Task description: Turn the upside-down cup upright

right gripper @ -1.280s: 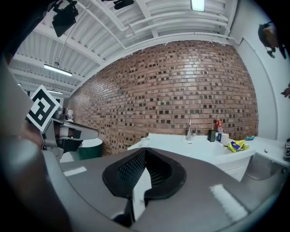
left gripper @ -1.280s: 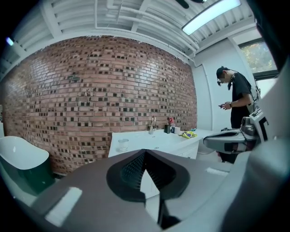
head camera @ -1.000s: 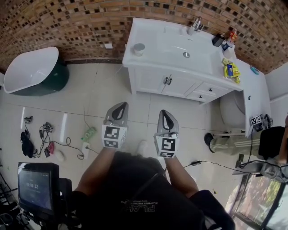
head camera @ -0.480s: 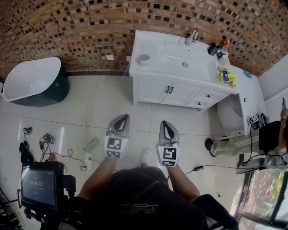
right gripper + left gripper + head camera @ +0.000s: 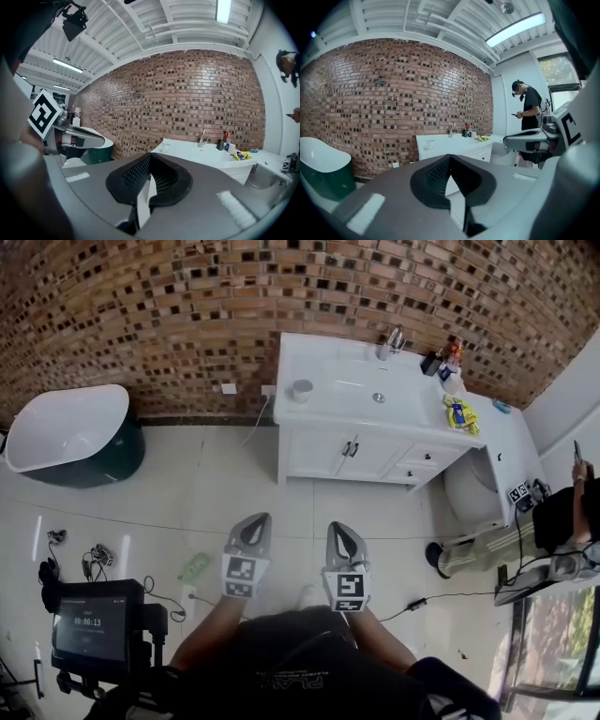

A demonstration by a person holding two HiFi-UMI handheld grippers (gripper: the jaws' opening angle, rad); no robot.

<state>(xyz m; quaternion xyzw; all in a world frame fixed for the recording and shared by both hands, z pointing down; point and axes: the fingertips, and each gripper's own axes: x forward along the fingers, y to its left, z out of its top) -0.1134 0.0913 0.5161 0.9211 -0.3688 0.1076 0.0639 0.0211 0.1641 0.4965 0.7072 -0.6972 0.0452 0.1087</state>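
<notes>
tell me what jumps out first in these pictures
The mottled red-brown brick wall fills the back, with a white bathroom vanity against it and a small greyish cup at its left end. A white-and-dark-green bathtub sits at left. Nearest, the left gripper and right gripper are held side by side over the pale tiles, both shut and empty.

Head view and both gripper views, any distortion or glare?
Head view: fisheye bows the brick wall, floor tiles show glare streaks. Left gripper view: ceiling light blown out, corners black. Right gripper view: same curved wall, dark rim.
</notes>
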